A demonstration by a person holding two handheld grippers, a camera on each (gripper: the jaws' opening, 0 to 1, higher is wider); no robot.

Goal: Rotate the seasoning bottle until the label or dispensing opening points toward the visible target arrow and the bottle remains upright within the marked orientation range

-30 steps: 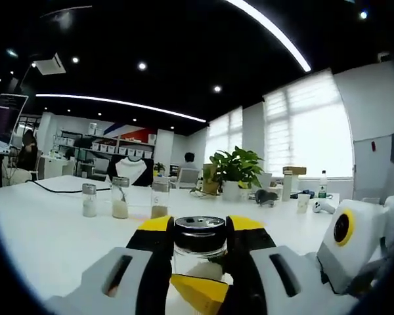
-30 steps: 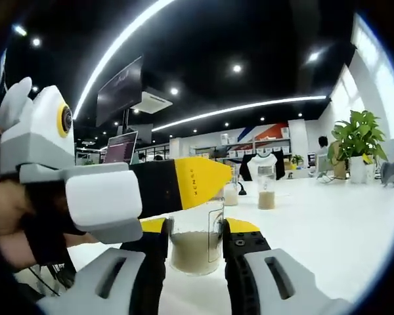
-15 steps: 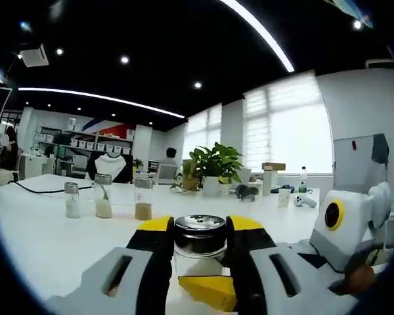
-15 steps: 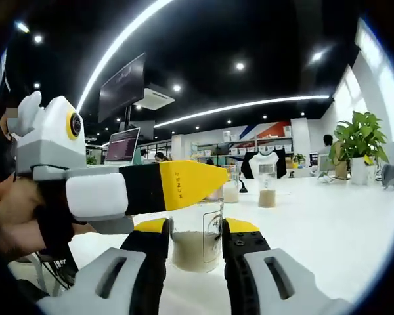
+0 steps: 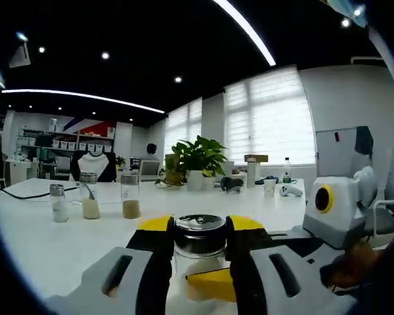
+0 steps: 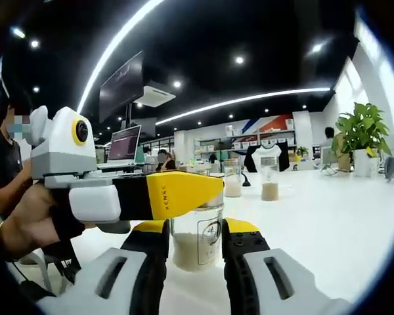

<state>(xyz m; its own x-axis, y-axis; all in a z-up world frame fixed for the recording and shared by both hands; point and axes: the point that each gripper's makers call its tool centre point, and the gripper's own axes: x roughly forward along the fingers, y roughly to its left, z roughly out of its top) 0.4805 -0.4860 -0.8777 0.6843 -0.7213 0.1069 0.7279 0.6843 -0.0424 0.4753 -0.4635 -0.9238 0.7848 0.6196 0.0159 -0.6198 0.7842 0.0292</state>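
The seasoning bottle [image 5: 199, 244] is clear glass with a dark shiny cap and pale powder inside [image 6: 197, 236], upright on the white desk [image 5: 39, 230]. The left gripper [image 5: 198, 252] clamps its fingers [image 5: 159, 252] at the cap, and the right gripper [image 6: 196, 252] clamps the body. Beyond the left fingers three small jars [image 5: 90, 197] stand. In the right gripper view a label shows on the glass.

A black ceiling [image 5: 151, 39] carries long light strips [image 5: 244, 31] and round spotlights. Tall blinded windows [image 5: 270, 118] brighten the far right wall. A wide white table [image 5: 46, 230] runs ahead, a leafy potted plant [image 5: 192, 161] at its far end. Far left, shelves [image 5: 46, 141] line the wall.
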